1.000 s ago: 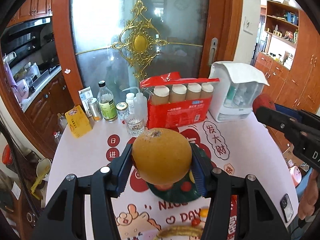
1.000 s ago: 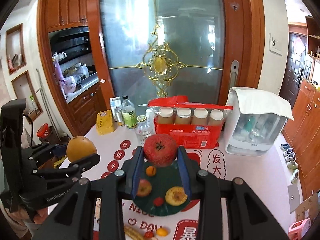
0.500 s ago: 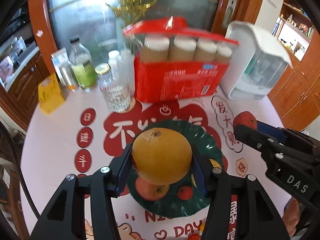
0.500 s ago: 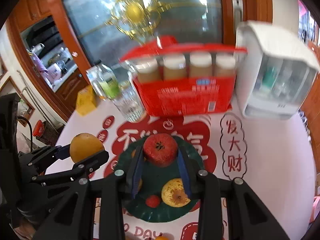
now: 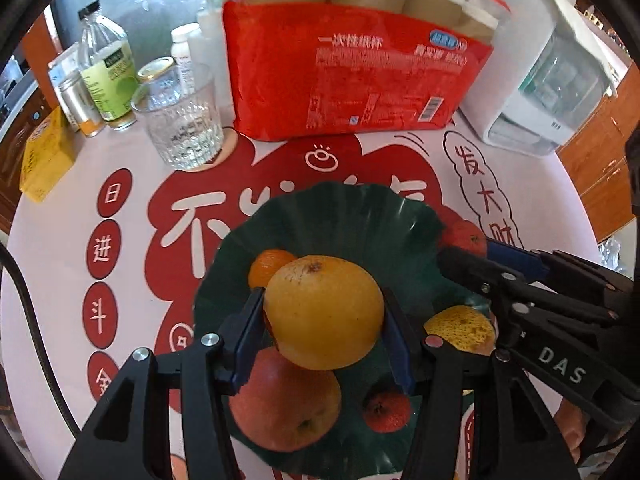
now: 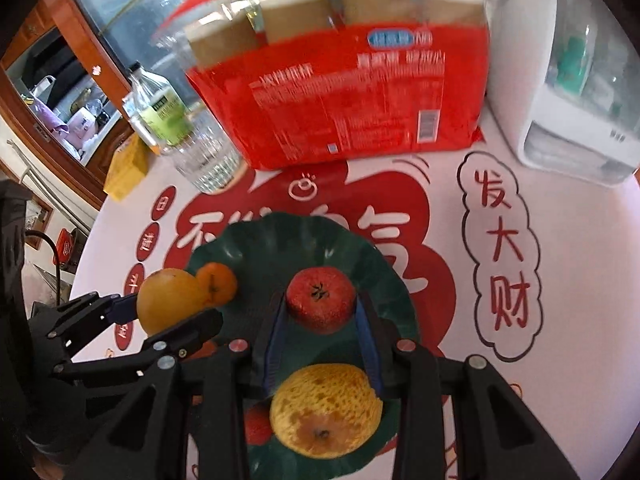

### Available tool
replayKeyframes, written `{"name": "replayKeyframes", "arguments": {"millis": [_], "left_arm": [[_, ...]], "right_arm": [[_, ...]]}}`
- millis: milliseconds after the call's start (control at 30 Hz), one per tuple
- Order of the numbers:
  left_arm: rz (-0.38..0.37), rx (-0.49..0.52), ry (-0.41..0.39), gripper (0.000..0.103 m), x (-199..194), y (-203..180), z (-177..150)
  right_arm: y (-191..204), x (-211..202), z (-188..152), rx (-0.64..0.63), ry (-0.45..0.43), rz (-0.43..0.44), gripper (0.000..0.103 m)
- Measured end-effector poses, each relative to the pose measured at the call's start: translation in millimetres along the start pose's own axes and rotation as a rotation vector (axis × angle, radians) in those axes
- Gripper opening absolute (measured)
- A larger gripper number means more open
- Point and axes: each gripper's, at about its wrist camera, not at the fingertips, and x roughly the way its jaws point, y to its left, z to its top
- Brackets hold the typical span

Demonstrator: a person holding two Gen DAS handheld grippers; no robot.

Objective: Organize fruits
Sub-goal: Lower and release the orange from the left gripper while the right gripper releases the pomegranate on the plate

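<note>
We hold a yellow fruit (image 5: pixel 323 312) in the left tool (image 5: pixel 323 334) and a red fruit (image 6: pixel 321 299) in the right tool (image 6: pixel 320 334) above the green plate (image 5: pixel 340 216); next, lower and release.

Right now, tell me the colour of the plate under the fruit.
Dark green plate, clearest in the right wrist view.

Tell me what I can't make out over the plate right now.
- Left view: the apple is partly hidden behind the orange held in the left tongs.
- Right view: the plate floor under the red fruit is hidden, so any gap is unreadable.
- Right view: bag print is blurred.
</note>
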Motion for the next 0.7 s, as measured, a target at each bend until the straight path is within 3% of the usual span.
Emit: {"name": "replayKeyframes", "arguments": {"millis": [567,633,700], "left_arm": [[-0.019,0.109,0.056,0.056,26.9,-19.8,-14.5],[-0.035,0.108,0.041,0.072,22.0,-19.7,-14.4],[-0.038,0.109,0.035,0.076,16.1,-20.9,-14.4]], "right_arm": [[0.9,44.7,-2.9,-0.006,0.095,0.046,0.035],[1.8,46.5,-3.9,-0.005,0.105,0.054,0.035],[1.3,44.5,-4.4,0.001,0.099,0.066,0.037]]}}
